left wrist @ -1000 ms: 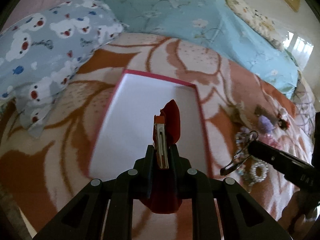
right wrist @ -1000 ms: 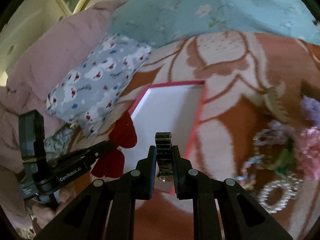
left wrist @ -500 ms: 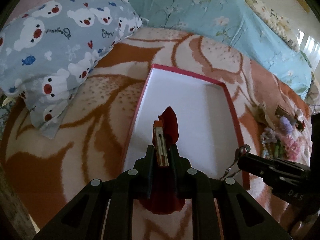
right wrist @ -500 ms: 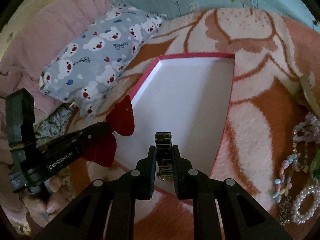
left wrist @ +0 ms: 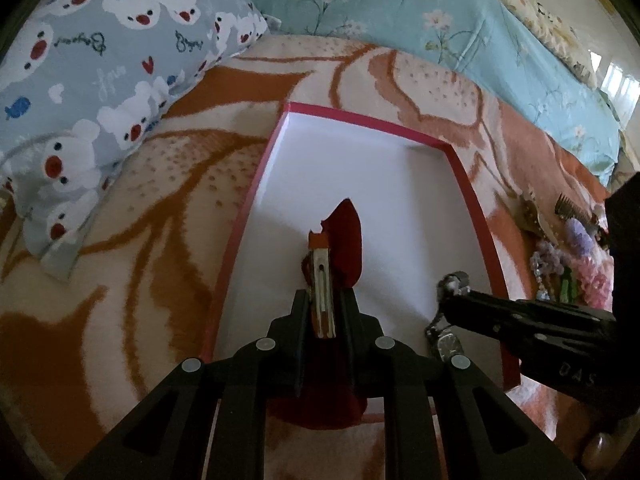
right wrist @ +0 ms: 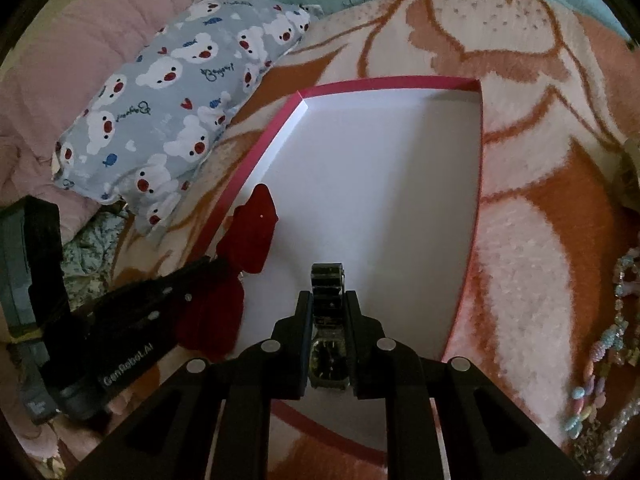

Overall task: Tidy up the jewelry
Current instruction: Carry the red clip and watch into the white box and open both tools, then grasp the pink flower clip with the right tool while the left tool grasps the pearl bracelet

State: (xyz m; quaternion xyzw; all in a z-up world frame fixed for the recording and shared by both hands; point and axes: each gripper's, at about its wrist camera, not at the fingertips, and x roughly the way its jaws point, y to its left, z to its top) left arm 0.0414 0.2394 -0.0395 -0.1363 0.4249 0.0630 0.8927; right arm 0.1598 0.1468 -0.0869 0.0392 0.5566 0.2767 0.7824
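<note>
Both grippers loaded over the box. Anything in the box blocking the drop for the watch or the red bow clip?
Nothing visible does. The watch in the right gripper and the red bow clip in the left gripper both hang over the bare white floor of the pink-rimmed box. The other jewelry lies outside it on the blanket.

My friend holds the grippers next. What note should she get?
Left gripper: shut on the red bow hair clip, above the box.
Right gripper: shut on the dark wristwatch, also above the box.
Pink-rimmed white box: on the blanket, nothing lying inside yet.
Bead bracelets lie on the blanket beside it.
Left to do: set both pieces in, then fetch the rest.
</note>
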